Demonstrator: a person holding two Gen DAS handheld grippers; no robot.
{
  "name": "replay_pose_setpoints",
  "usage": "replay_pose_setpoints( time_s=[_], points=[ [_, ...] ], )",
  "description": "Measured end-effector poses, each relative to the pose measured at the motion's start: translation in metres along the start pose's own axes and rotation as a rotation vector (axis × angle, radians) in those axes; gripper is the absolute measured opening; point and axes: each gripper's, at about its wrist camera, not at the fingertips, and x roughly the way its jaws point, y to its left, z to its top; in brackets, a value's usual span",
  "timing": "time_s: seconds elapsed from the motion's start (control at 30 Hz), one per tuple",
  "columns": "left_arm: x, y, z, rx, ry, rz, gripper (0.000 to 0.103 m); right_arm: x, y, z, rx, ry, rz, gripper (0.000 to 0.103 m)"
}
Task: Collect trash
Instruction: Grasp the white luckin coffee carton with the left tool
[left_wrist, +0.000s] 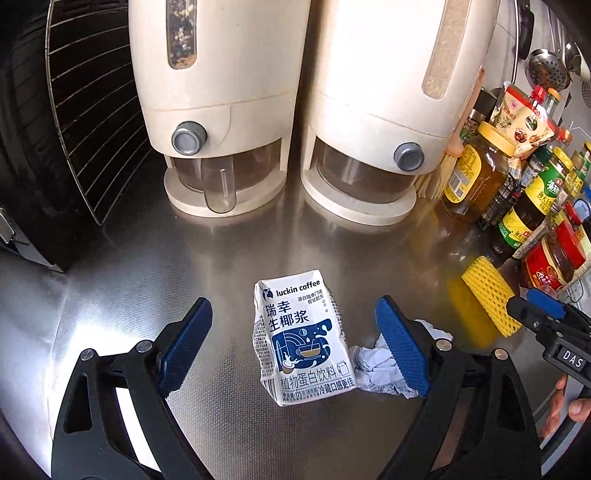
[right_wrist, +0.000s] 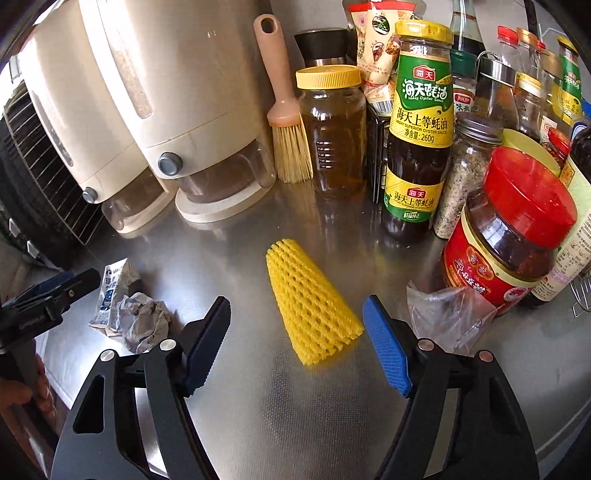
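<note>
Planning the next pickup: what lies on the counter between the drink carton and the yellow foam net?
A crumpled paper wad lies against the drink carton; from there to the yellow foam net the counter is bare. The right wrist view shows it.

Carton (left_wrist: 301, 338): white with dark-blue print and a blue-and-tan cup graphic; lies between the left gripper (left_wrist: 295, 347) pads. Pads: blue, fine ribbed texture; arms black.

Crumpled paper (left_wrist: 373, 367): pale grey-white, just beside the right-hand pad of that gripper.

Foam net sleeve (right_wrist: 312, 308): bright yellow, open diamond mesh; lies between the right gripper (right_wrist: 295, 343) pads, which are likewise blue on black.

Plastic bag (right_wrist: 448, 317): clear, beyond that gripper's right pad.

Counter (right_wrist: 258, 406): brushed silver with fine dotted grain.

Two dispensers (left_wrist: 229, 92): cream with grey knobs, beyond the left gripper.

Sauce jar (right_wrist: 511, 229): red lid, red-and-yellow label.

Oyster sauce bottle (right_wrist: 421, 125): green-and-yellow label, yellow cap.
</note>
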Motion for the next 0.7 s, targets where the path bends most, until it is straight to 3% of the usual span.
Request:
replay_pose_setpoints(
  time_s=[0.13, 0.3, 0.4, 0.57, 0.7],
  points=[
    [0.022, 0.000, -0.001, 0.000, 0.045, 0.014, 0.083, 0.015, 0.002, 0.002, -0.015, 0.027, -0.007, 0.075],
    [0.036, 0.000, -0.007, -0.008, 0.079, 0.003, 0.059, 0.028, -0.001, 0.000, -0.018, 0.051, -0.012, 0.073],
    [0.036, -0.002, -0.010, 0.003, 0.068, 0.017, 0.058, 0.035, -0.001, -0.002, -0.023, 0.069, -0.017, 0.057],
    [0.029, -0.001, -0.015, 0.011, 0.065, 0.027, 0.058, 0.032, -0.001, -0.006, -0.032, 0.063, -0.024, 0.015],
    [0.011, 0.002, -0.021, 0.012, 0.041, 0.040, 0.057, 0.021, 0.005, -0.008, -0.044, 0.049, -0.017, 0.013]
  ],
)
